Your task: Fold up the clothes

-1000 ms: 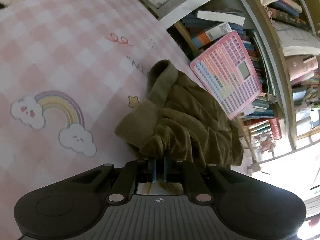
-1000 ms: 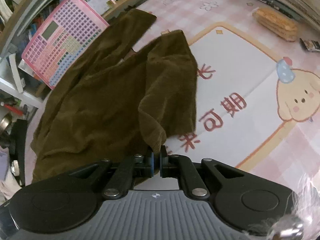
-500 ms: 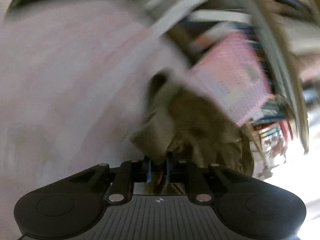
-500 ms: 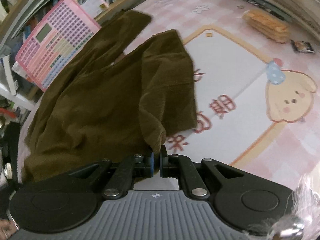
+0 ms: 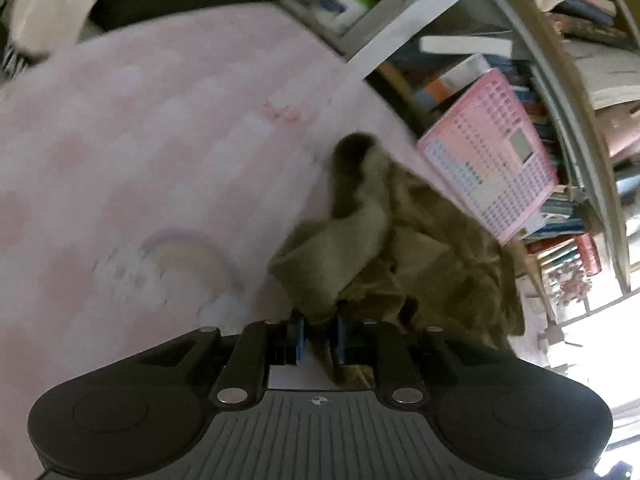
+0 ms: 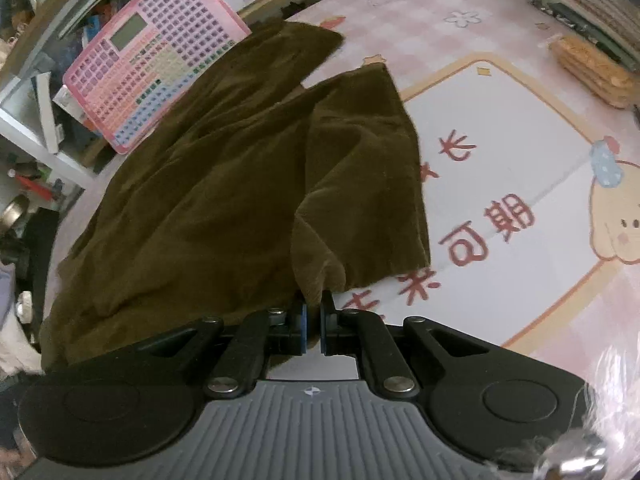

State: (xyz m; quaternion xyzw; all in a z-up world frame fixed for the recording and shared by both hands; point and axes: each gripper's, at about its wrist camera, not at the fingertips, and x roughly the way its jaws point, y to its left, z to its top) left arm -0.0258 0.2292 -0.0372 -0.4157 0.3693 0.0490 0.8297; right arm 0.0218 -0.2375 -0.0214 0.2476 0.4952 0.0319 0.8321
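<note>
Both views sat just behind their own finger pairs and looked steeply down and forward onto a pink checked mat [image 6: 440,12]. The left wrist view was blurred, so its exact tilt seemed uncertain; it faced toward a bookshelf [image 5: 580,80] filling the upper right of the frame. The right wrist view faced the opposite way across the mat, shelves in its upper left. Both were close to the olive garment [image 5: 420,248] [image 6: 224,184] and shared it, along with the pink keyboard toy [image 5: 496,152] [image 6: 156,48].

One olive garment [image 6: 224,184], one pink keyboard toy [image 6: 156,52]; two hand-held grippers [image 6: 313,312]
</note>
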